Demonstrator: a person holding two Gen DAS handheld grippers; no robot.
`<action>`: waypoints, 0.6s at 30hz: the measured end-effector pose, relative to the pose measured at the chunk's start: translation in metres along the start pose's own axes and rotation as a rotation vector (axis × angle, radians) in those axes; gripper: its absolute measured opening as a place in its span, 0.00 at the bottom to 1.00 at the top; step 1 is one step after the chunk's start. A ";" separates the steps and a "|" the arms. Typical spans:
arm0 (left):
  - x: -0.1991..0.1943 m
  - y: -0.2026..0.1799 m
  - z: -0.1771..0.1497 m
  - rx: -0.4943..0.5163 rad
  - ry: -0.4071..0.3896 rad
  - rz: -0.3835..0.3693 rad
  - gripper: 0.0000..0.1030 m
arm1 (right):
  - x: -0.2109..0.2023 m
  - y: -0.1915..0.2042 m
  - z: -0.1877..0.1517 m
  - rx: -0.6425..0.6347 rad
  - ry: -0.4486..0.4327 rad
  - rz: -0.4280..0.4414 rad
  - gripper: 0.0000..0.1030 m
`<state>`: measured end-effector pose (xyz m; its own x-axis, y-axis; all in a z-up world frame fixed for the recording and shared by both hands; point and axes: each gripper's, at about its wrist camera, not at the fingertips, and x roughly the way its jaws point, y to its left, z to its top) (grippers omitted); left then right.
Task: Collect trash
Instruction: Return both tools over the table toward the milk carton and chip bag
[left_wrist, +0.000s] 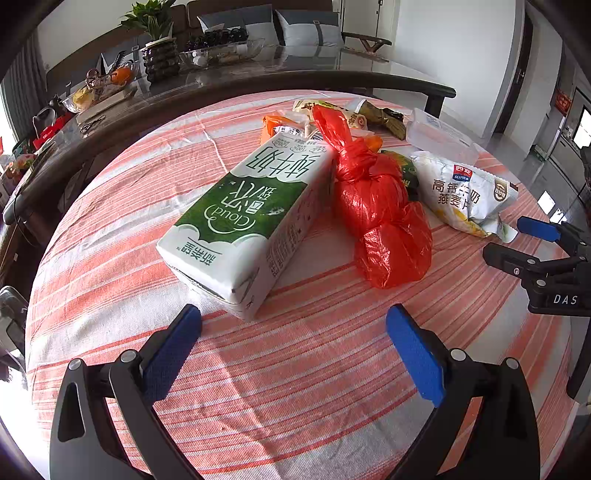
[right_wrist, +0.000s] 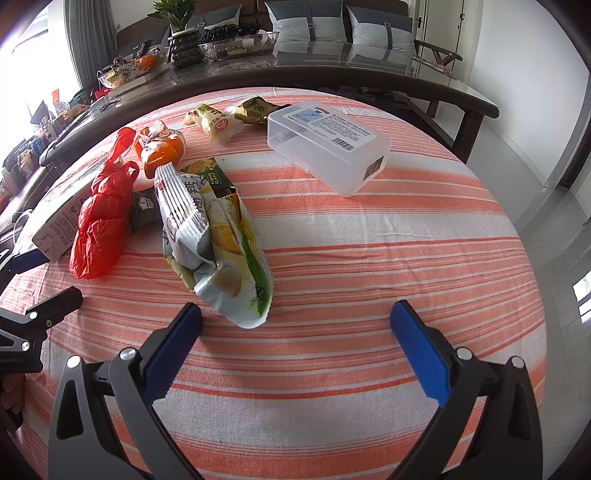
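Note:
Trash lies on a table with an orange-and-white striped cloth (left_wrist: 295, 369). A green-and-white milk carton (left_wrist: 243, 218) lies on its side just ahead of my open, empty left gripper (left_wrist: 293, 325). A knotted red plastic bag (left_wrist: 376, 206) touches its right side. A white snack bag (right_wrist: 214, 243) lies just ahead of my open, empty right gripper (right_wrist: 295, 321), a little to its left. The carton (right_wrist: 55, 218) and red bag (right_wrist: 99, 221) also show at the left of the right wrist view. The right gripper (left_wrist: 517, 240) shows at the right edge of the left wrist view.
A clear plastic box (right_wrist: 328, 140) stands at the back right. Small wrappers (right_wrist: 218, 122) and an orange packet (right_wrist: 159, 147) lie at the back. A dark table (right_wrist: 295, 74) with bowls and a plant stands behind. The cloth's edge drops to the floor on the right.

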<state>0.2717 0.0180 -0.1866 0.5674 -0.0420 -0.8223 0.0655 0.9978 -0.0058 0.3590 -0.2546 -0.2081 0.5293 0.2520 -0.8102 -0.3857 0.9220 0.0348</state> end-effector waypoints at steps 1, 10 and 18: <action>0.000 0.000 0.000 0.000 0.000 0.000 0.95 | 0.000 0.000 0.000 0.000 0.000 0.000 0.96; 0.000 0.000 0.000 -0.001 -0.001 -0.001 0.95 | 0.000 0.000 0.000 0.000 0.000 0.000 0.96; 0.001 0.001 0.001 -0.012 -0.006 -0.017 0.95 | 0.000 0.000 0.000 0.000 0.000 0.000 0.96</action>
<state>0.2729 0.0185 -0.1869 0.5716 -0.0591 -0.8184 0.0651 0.9975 -0.0266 0.3596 -0.2545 -0.2081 0.5290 0.2520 -0.8104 -0.3858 0.9219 0.0348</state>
